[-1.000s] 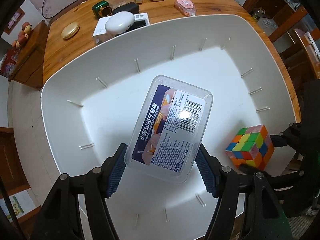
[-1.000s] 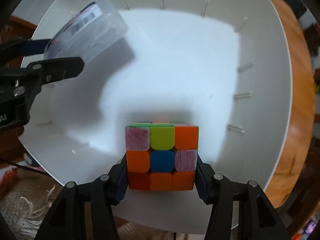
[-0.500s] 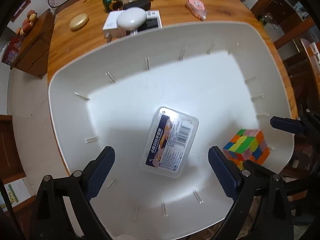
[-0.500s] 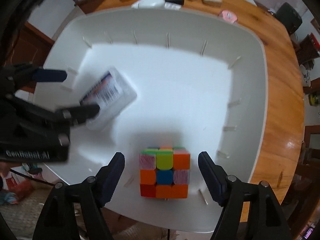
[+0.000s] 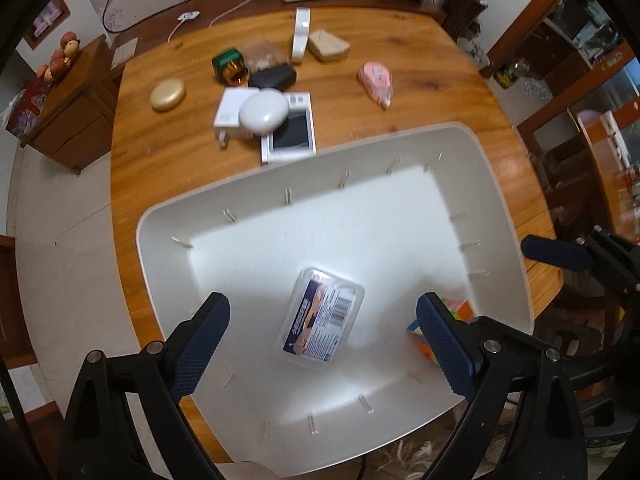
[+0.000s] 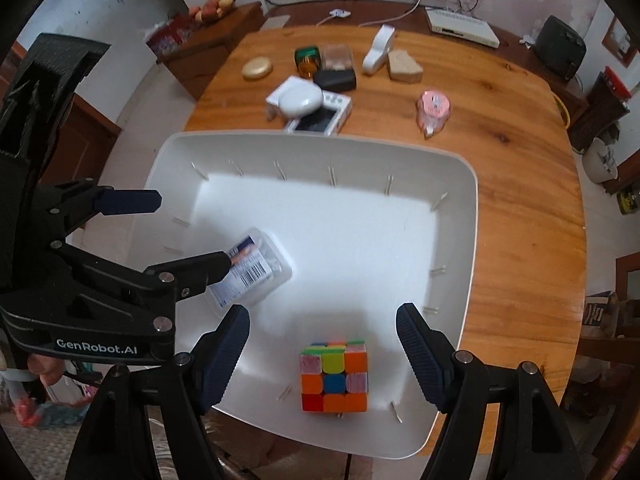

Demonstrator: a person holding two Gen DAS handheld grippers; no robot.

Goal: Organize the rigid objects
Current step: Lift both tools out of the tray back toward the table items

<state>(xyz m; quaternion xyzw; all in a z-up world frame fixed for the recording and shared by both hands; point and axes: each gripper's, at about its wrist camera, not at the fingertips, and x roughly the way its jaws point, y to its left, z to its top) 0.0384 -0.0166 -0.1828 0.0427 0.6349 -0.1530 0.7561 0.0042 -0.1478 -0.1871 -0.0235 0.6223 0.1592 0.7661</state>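
Observation:
A clear plastic box with a blue label (image 5: pixel 322 322) lies flat in the white tray (image 5: pixel 168 216); it also shows in the right wrist view (image 6: pixel 252 274). A colourful puzzle cube (image 6: pixel 334 376) sits near the tray's front edge, partly hidden behind a finger in the left wrist view (image 5: pixel 456 312). My left gripper (image 5: pixel 322 350) is open and empty, well above the box. My right gripper (image 6: pixel 322 354) is open and empty, above the cube. The tray also shows in the right wrist view (image 6: pixel 472 216).
On the wooden table (image 5: pixel 440 80) beyond the tray lie a gold oval case (image 5: pixel 168 95), a white oval case (image 5: pixel 264 112) on white boxes, a green-gold jar (image 5: pixel 229 66), a black case (image 5: pixel 274 77), a pink tape dispenser (image 5: pixel 376 82), a tan block (image 5: pixel 328 44).
Both grippers opened, let go of the clear box and the cube in the tray, and drew back upward. The table's far objects have come into view.

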